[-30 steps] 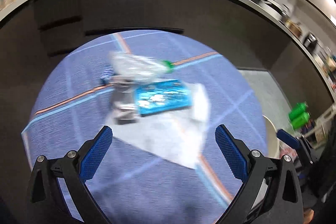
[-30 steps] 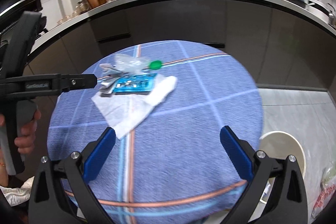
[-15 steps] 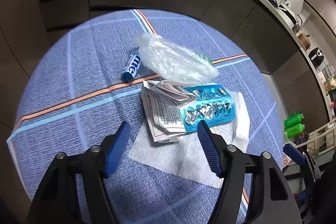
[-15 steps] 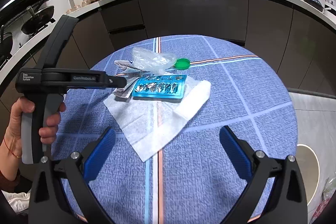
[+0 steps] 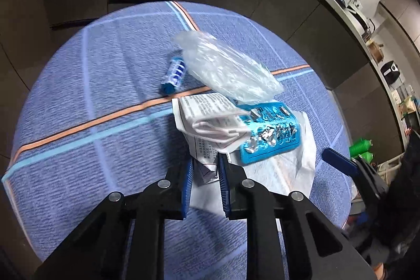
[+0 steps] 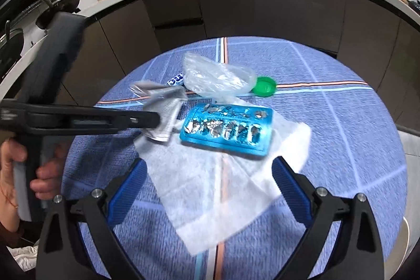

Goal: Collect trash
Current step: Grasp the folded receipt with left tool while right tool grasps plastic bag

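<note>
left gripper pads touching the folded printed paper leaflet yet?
Touching. Left wrist view: the left gripper has just closed, its blue pads pressing both sides of the folded printed paper leaflet.

Green cap (image 6: pixel 265 86) half hidden behind the clear plastic bag (image 6: pixel 218 80). Folded leaflet (image 6: pixel 164 109) motion-blurred, print unreadable. Person's hand (image 6: pixel 25 169) cut off at the left edge.

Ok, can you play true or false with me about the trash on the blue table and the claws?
1. The left claw is pinching the printed paper leaflet. True.
2. The right claw is squeezing the blue pill pack. False: it is open, above the white tissue.
3. The green bottle cap lies beside the clear plastic bag. True.
4. The pill pack sits under the tissue. False: it lies on top.
</note>
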The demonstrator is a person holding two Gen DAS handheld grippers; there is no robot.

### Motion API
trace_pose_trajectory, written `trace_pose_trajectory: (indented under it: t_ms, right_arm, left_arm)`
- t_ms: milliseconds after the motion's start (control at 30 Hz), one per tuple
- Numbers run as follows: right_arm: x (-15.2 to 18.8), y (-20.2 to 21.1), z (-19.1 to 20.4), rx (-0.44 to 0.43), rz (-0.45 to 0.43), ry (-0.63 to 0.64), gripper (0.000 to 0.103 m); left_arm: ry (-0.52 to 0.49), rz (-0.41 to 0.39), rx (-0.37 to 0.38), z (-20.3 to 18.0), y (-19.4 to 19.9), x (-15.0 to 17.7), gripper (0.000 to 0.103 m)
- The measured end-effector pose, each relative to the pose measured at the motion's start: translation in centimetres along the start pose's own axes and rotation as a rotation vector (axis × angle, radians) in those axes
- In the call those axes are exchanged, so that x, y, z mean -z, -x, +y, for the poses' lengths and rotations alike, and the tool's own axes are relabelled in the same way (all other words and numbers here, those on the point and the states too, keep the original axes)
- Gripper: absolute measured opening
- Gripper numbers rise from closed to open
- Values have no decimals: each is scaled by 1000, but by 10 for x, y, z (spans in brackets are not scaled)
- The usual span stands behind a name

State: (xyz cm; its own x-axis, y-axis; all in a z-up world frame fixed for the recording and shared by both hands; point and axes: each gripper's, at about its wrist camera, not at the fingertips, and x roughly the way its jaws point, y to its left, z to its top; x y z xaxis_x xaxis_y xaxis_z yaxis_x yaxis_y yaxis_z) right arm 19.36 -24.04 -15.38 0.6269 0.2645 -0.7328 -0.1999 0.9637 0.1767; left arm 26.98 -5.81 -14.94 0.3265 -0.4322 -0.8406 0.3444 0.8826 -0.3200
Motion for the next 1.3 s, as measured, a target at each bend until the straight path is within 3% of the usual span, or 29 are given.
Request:
trace_pose_trajectory:
  t_ms: [467,667,767,833,900,933,1300]
  right_arm:
    - [-27,-45,-21,40,39,-44,97]
    - [-29,-45,-18,-61,25,-72,96]
    - [-29,-45,-10,-99,30,-48,90]
    - [-28,-48,-6,-92,42,-38,81]
    - [-28,-52,-4,-86,57,-45,64]
    - [-27,-53,-4,-78,63,-45,61]
    - [-52,-45,-3,4,-16,7,62]
  left_arm:
    - [43,-40,35,26,32,10,16]
    - [57,-41,37,34,36,13,16]
    - [64,-43,41,36,37,11,16]
    - [60,-44,41,35,38,11,16]
    - [55,-45,40,32,41,13,16]
    - [54,-46,39,32,41,14,16]
    - [63,-77,37,37,56,14,16]
